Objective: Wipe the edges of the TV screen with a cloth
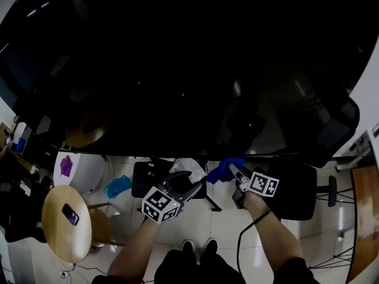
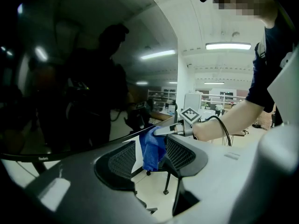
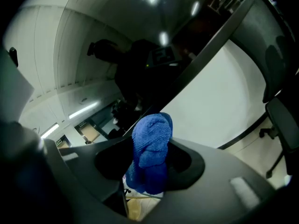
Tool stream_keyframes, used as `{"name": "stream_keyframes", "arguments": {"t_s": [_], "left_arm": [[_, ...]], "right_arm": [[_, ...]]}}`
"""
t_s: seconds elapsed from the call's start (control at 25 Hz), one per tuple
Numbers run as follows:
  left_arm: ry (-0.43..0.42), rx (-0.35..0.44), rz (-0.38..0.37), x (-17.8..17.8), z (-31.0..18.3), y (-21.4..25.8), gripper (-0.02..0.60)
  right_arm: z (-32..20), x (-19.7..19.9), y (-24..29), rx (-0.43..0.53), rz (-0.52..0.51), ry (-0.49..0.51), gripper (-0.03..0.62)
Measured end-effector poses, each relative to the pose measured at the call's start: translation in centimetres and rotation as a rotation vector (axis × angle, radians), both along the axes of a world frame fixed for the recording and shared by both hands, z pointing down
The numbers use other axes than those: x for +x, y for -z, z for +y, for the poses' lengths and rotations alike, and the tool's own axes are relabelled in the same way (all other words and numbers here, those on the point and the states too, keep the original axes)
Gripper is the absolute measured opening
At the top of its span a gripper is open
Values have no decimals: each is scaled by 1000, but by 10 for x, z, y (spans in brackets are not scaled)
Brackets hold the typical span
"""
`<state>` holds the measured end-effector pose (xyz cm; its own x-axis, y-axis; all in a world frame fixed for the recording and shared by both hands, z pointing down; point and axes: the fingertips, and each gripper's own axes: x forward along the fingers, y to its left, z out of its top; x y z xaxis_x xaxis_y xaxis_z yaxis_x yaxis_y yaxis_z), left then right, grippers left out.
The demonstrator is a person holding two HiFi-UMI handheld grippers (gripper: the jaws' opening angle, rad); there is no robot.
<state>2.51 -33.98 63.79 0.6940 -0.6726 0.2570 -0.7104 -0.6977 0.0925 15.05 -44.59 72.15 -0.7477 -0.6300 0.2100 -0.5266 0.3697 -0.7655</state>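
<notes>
On the left, my left claw (image 1: 188,185) hangs low under the big dark TV screen (image 1: 177,70). Its two fingers stand a little way apart, and nothing is in them. I think it waits close by so it can help if the cloth slips, and sits low so it does not bump the glass.

Just to its right is the blue cloth (image 1: 222,171). It is bunched up against the bottom edge of the TV, because that edge is the part to wipe.

My right claw (image 1: 231,170) is squeezed tight on the cloth. A fat lump sticks out past the tips, so I think only soft cloth rubs the TV, not the hard fingers.

Farther right, a black chair (image 1: 296,188) stands on the floor under the screen. I would watch out for it when sliding that way.
</notes>
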Motion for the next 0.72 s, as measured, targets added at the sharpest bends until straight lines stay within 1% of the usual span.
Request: {"name": "stream_keyframes", "arguments": {"t_s": [0.12,0.24,0.52,0.64,0.72], "left_arm": [[11,-8,10,-21,3,-5,196],[1,-22,24,-47,4,-10,196],[-70,-26,36,-114,-1,-8,196],[-114,-20,24,-144,2,-5,196],[-128,-17,17,-159,2,-3,196]], "right_arm": [[3,-22,2,5,-6,3,187],[7,-49,1,4,-1,-4,189],[14,-111,1,-4,18,-78,187],[22,-137,1,-6,27,-114,189],[25,-152,2,-3,21,-128,187]]}}
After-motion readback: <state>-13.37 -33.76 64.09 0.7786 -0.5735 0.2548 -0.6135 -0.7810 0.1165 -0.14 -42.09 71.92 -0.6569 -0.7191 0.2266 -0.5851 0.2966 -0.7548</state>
